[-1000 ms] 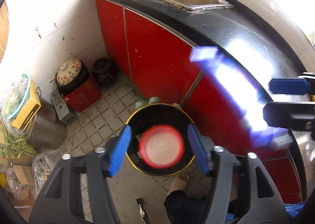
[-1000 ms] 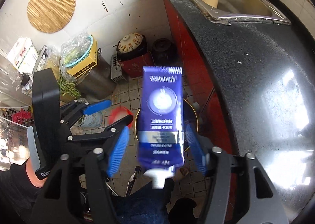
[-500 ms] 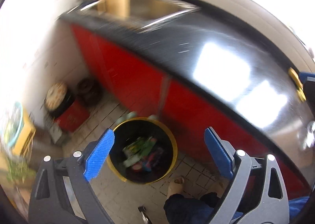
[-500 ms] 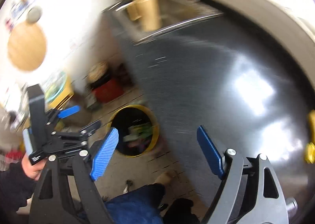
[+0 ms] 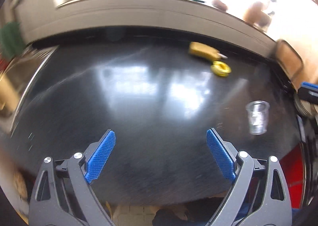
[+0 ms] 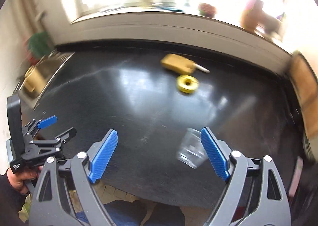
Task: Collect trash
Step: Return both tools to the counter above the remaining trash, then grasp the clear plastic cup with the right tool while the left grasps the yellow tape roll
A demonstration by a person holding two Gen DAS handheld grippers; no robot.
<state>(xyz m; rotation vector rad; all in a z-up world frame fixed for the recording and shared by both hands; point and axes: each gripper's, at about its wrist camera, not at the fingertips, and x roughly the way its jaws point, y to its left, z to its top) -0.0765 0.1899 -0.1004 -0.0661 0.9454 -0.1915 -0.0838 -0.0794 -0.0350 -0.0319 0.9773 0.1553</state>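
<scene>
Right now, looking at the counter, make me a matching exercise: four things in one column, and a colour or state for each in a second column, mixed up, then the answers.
Column one:
1. ring-shaped roll
2. plastic cup
3. countertop
4. right gripper

Column two:
A. black and glossy
B. jaws wide apart, holding nothing
C. yellow
D. clear, see-through

Pairs: 1-C, 2-D, 3-A, 4-B. The right gripper's jaws have just been opening, and nothing is gripped between them; the cup only shows beside the right-hand pad.
</scene>
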